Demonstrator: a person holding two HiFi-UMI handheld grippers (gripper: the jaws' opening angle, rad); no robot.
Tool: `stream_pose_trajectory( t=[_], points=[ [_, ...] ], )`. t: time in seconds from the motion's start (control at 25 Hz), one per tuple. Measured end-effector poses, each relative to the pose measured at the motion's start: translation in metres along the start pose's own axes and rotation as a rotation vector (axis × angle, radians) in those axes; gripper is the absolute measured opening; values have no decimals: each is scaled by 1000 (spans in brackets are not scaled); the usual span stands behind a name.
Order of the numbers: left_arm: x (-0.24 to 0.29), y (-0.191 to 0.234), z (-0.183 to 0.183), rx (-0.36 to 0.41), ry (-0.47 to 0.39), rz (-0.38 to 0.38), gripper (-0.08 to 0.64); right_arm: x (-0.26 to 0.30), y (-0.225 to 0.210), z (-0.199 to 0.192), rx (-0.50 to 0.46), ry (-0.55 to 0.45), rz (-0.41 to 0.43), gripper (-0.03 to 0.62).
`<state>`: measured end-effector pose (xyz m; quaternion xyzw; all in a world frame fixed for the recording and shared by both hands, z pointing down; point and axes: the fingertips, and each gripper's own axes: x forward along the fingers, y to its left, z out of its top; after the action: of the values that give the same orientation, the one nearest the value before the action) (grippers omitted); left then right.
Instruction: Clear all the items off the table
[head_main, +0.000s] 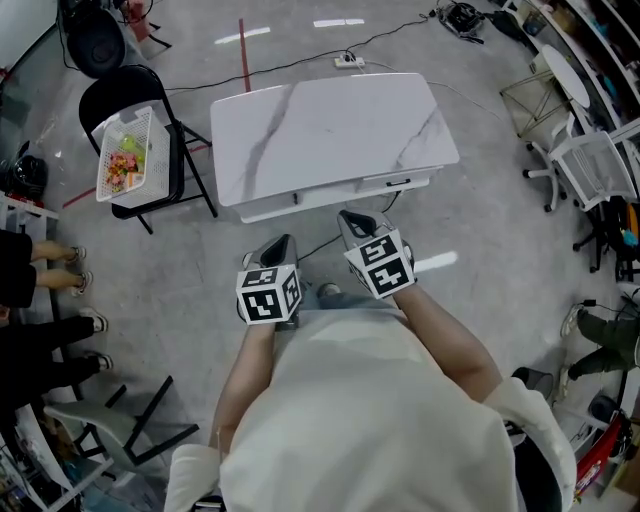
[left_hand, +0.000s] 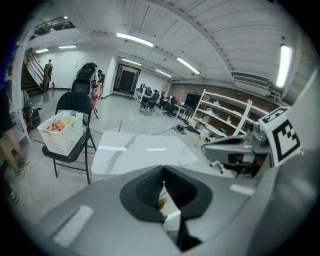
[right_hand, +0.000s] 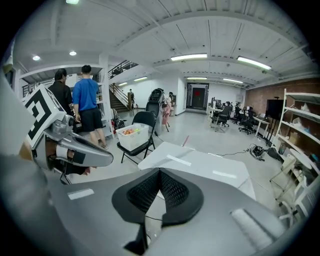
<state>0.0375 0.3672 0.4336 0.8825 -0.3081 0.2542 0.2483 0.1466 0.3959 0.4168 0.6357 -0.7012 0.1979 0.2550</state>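
The white marble-look table (head_main: 330, 130) stands in front of me with a bare top, also seen in the left gripper view (left_hand: 140, 150) and the right gripper view (right_hand: 210, 165). A white basket (head_main: 128, 155) of colourful items rests on a black folding chair (head_main: 140, 90) to the table's left. My left gripper (head_main: 285, 242) and right gripper (head_main: 350, 215) hover side by side just short of the table's near edge. Left gripper (left_hand: 163, 169): jaws meet at the tips; a tiny red-green speck shows in the gap behind them, and I cannot tell what it is. Right gripper (right_hand: 160, 171): shut, empty.
People stand at the left (head_main: 30, 280), beyond the chair. A white office chair (head_main: 590, 165) and shelving sit to the right. A power strip (head_main: 350, 62) and its cable lie on the floor behind the table. A dark frame (head_main: 130, 420) stands low at my left.
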Motion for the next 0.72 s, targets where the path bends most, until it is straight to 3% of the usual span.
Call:
stream_pose_trajectory(
  t=[0.72],
  points=[
    [-3, -13, -6, 34, 1, 3, 8, -9, -4, -11, -27, -22, -19, -3]
  ],
)
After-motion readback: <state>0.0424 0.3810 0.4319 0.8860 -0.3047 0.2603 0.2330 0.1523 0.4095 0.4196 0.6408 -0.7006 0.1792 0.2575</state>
